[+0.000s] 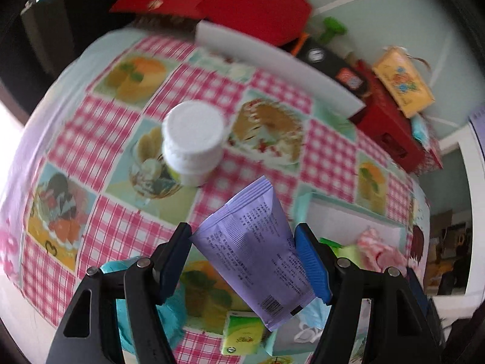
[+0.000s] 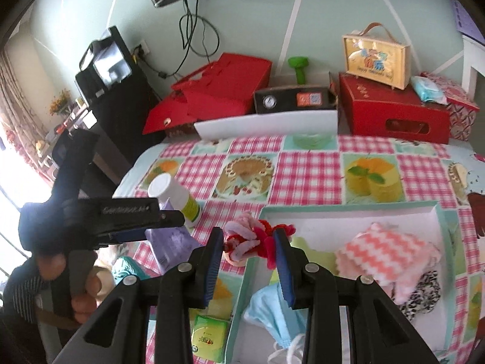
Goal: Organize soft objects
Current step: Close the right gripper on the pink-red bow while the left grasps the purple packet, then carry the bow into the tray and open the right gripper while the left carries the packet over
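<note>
Partly sorted already — a pink zigzag cloth (image 2: 385,251) lies in the white tray (image 2: 436,212) at right, while the left gripper (image 1: 244,245) pinches a lilac sachet (image 1: 254,251) and the right gripper (image 2: 248,242) a pink-and-red fuzzy toy (image 2: 254,238), both aloft.

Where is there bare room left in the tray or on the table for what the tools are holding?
The tray is free along its far side, behind the pink wavy cloth; its near side is crowded with the blue mask and zebra-print cloth. The tablecloth is bare between the white bottle and the red box.
</note>
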